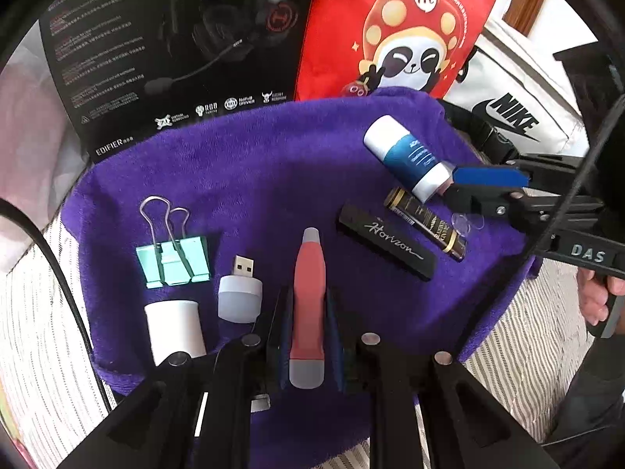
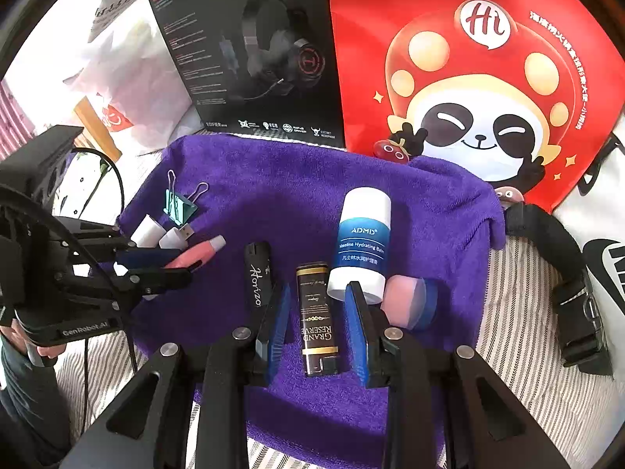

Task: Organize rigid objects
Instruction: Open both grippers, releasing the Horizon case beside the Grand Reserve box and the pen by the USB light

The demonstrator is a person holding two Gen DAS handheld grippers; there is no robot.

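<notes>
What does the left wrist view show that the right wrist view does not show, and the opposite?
Only the left wrist view: the right hand holding the right gripper. Only the right wrist view: the left hand under the left gripper. Both: the purple towel, the binder clip, the balm tube, and the pink pen clamped in the left gripper.

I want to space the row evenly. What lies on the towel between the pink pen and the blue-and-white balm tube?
The black Horizon case, then the Grand Reserve tube, shown clearly in the right wrist view.
</notes>
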